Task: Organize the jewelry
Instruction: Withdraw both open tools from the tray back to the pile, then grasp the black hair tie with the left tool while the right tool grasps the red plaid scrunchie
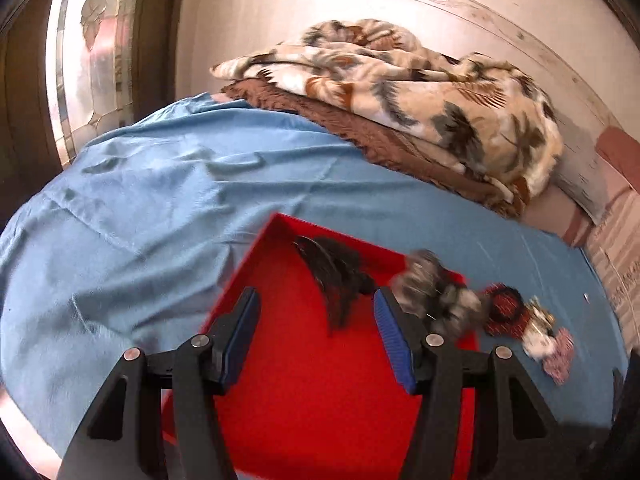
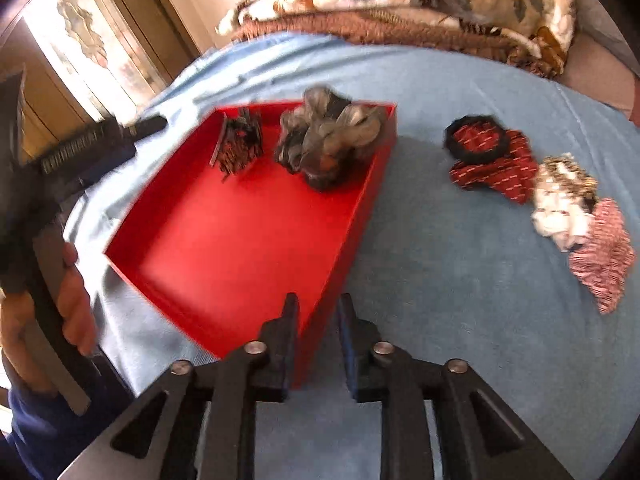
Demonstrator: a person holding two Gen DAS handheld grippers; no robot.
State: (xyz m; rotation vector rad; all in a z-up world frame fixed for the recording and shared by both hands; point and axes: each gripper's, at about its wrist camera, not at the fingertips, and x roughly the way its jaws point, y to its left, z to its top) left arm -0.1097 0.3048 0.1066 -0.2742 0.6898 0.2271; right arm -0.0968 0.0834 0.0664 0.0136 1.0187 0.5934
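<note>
A red tray (image 1: pixel 312 360) (image 2: pixel 224 232) lies on a blue bed sheet. Inside at its far end are a black claw clip (image 1: pixel 332 276) (image 2: pixel 240 144) and a grey scrunchie (image 1: pixel 436 288) (image 2: pixel 328 140). My left gripper (image 1: pixel 315 296) hangs open over the tray with nothing between its fingers. My right gripper (image 2: pixel 318 302) is open at the tray's near right corner, with the tray wall showing in the gap between its fingers. Right of the tray on the sheet lie a dark red scrunchie (image 1: pixel 504 308) (image 2: pixel 492 160), a white-and-gold one (image 2: pixel 564 196) and a pink patterned one (image 2: pixel 604 260).
A folded leaf-print blanket (image 1: pixel 420 92) on a brown throw lies along the far side of the bed. A person's hand (image 2: pixel 72 312) holds the left gripper's handle at the left. A door with patterned glass (image 1: pixel 96 60) stands beyond the bed's left edge.
</note>
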